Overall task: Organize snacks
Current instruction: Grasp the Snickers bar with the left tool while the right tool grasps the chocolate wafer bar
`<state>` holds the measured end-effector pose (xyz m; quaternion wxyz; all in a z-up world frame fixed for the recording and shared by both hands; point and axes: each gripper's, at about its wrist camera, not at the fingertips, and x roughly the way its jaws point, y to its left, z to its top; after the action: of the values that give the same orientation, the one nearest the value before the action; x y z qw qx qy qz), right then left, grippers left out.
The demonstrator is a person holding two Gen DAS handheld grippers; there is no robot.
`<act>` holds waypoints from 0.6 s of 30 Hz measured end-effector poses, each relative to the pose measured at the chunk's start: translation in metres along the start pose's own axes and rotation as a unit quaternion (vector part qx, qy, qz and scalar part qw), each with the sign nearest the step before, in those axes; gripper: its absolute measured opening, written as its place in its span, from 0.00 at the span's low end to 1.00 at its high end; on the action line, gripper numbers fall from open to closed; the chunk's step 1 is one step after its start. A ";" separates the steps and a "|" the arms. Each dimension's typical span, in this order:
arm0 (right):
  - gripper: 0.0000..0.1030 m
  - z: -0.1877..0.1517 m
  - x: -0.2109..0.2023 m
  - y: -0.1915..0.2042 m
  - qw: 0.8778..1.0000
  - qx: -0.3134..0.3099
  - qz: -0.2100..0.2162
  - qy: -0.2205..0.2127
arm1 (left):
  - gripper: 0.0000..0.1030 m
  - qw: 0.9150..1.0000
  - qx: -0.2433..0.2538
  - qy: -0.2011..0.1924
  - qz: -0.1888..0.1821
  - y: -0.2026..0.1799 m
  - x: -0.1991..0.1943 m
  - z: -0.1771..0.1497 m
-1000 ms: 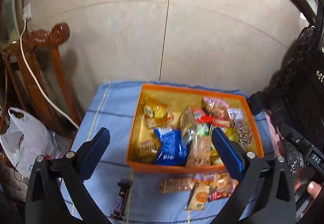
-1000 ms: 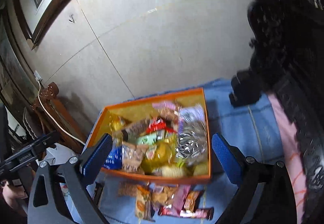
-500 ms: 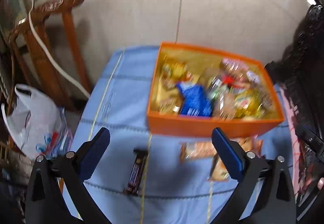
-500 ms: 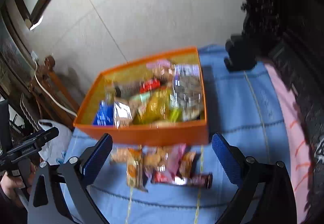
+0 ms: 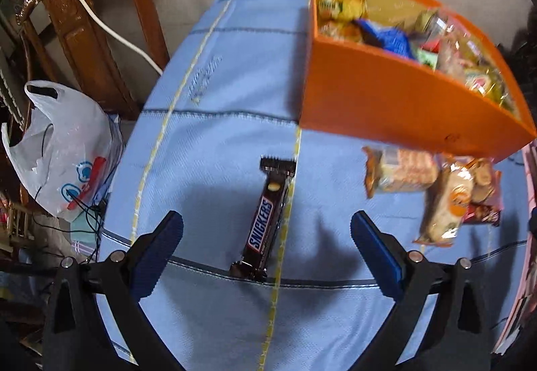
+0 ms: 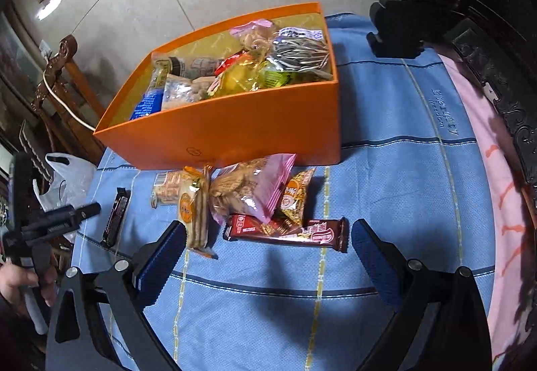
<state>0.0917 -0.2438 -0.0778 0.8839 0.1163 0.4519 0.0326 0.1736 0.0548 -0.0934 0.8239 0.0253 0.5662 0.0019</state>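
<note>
The left tongs (image 5: 266,243) were spread wide and held nothing. They hung above the blue cloth (image 5: 218,109) that covered the desk. Between their two blue pads lay a Snickers bar (image 5: 265,220), alone on the cloth. Its long axis ran almost along the direction of the tongs, only a little tilted, with the far end pointing toward the near left corner of the orange box (image 5: 386,102). The bar lay just beside a yellow stitched line of the cloth.

The right tongs (image 6: 268,243) were also spread wide and empty. Just in front of them lay a dark red chocolate bar (image 6: 288,231), with its long axis across the view, from one pad toward the other. Behind this bar was a small heap of snacks: a pink bag of biscuits (image 6: 255,190), an orange biscuit pack (image 6: 193,213) lying lengthwise toward the tongs, and a yellow packet (image 6: 295,196). The heap lay close against the front wall of the orange box, which was full of mixed packets.

In the right view, the Snickers bar was well to the left of the heap. Further left, a hand (image 6: 20,280) held the other tool. A white plastic bag (image 5: 57,149) and a wooden chair (image 5: 87,35) stood beside the desk.
</note>
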 end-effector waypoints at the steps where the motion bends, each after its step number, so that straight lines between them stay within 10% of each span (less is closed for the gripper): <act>1: 0.96 0.001 0.000 -0.001 1.000 0.001 0.000 -0.001 | 0.92 1.000 0.005 0.004 -0.001 -0.002 0.004 0.000; 4: 0.96 0.000 0.001 -0.003 1.000 -0.001 -0.007 -0.003 | 0.67 0.999 0.016 0.028 -0.011 -0.006 0.020 -0.004; 12: 0.96 -0.006 0.027 -0.011 0.997 -0.048 -0.063 0.019 | 0.66 0.998 0.007 0.066 -0.012 -0.001 0.051 -0.010; 18: 0.96 -0.013 0.051 -0.009 0.993 -0.079 -0.069 0.048 | 0.33 0.998 0.008 0.062 -0.033 0.003 0.055 -0.013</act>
<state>0.1110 -0.2422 -0.1281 0.8676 0.0126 0.4969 0.0127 0.1813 0.0606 -0.1489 0.7865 0.0134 0.6168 -0.0280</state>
